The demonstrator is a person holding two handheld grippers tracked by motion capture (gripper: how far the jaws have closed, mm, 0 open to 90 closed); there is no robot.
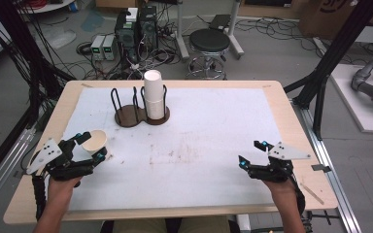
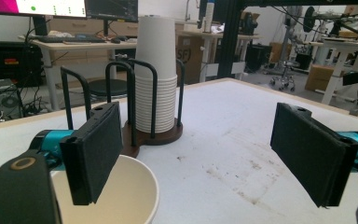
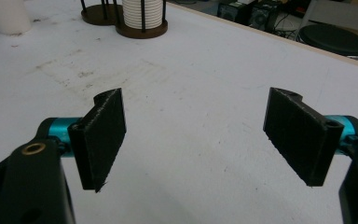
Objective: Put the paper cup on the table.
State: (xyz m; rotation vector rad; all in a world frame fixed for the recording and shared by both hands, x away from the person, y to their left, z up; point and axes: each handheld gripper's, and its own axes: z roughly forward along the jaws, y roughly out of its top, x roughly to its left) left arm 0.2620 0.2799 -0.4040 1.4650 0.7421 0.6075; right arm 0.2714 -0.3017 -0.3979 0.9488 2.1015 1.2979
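Observation:
A single white paper cup (image 1: 96, 141) stands upright with its mouth up at the table's left front. My left gripper (image 1: 92, 146) is open around it. In the left gripper view the left pad (image 2: 95, 154) hangs over the cup's (image 2: 135, 196) mouth, and the right pad (image 2: 307, 154) stands far off over bare table. A tall stack of white cups (image 1: 154, 94) sits in one ring of a dark wire holder (image 1: 126, 118) at the back centre, straight ahead of the left gripper (image 2: 196, 154). My right gripper (image 1: 249, 153) is open at the right front, with nothing between its pads (image 3: 193, 140).
A white sheet (image 1: 209, 131) covers most of the wooden table. The holder's second ring (image 1: 121, 104) has no cups in it. Behind the table are a black stool (image 1: 209, 43), computer boxes (image 1: 136, 29) and cables on the floor.

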